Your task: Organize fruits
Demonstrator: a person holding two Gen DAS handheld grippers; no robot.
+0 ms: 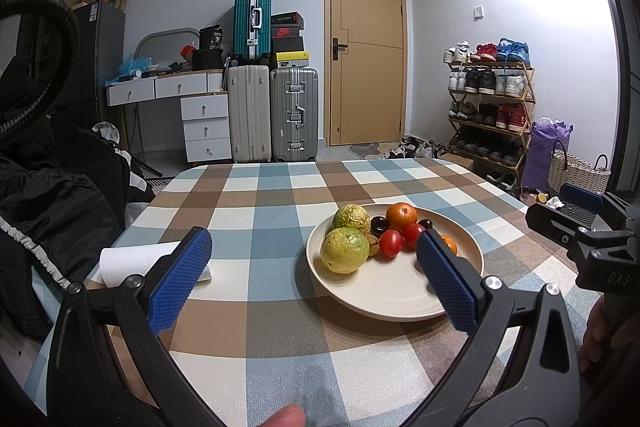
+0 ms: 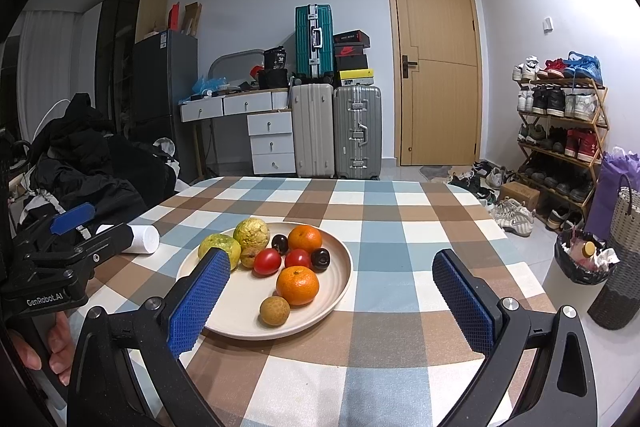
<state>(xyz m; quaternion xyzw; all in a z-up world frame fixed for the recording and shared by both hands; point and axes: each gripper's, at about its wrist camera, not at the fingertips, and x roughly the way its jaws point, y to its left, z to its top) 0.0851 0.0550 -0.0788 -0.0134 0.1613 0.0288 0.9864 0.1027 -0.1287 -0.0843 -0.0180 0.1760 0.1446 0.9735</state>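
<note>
A cream plate [image 2: 340, 269] sits on the checked table and holds two green-yellow guavas [image 2: 251, 233], two oranges [image 2: 297, 285], two red tomatoes [image 2: 267, 261], two dark plums [image 2: 320, 259] and a brown longan [image 2: 274, 311]. My right gripper [image 2: 330, 261] is open and empty, hovering in front of the plate's right side. In the left wrist view the plate [image 1: 384, 303] lies slightly right of centre. My left gripper [image 1: 313, 239] is open and empty before it, and its right finger hides part of one orange [image 1: 450, 243].
A paper towel roll [image 1: 136, 263] lies left of the plate. Black clothing [image 1: 60, 195] is piled off the table's left edge. A lined bin [image 2: 580, 263] and a wicker basket [image 2: 624, 219] stand on the floor at the right. Suitcases, drawers, a door and a shoe rack line the far walls.
</note>
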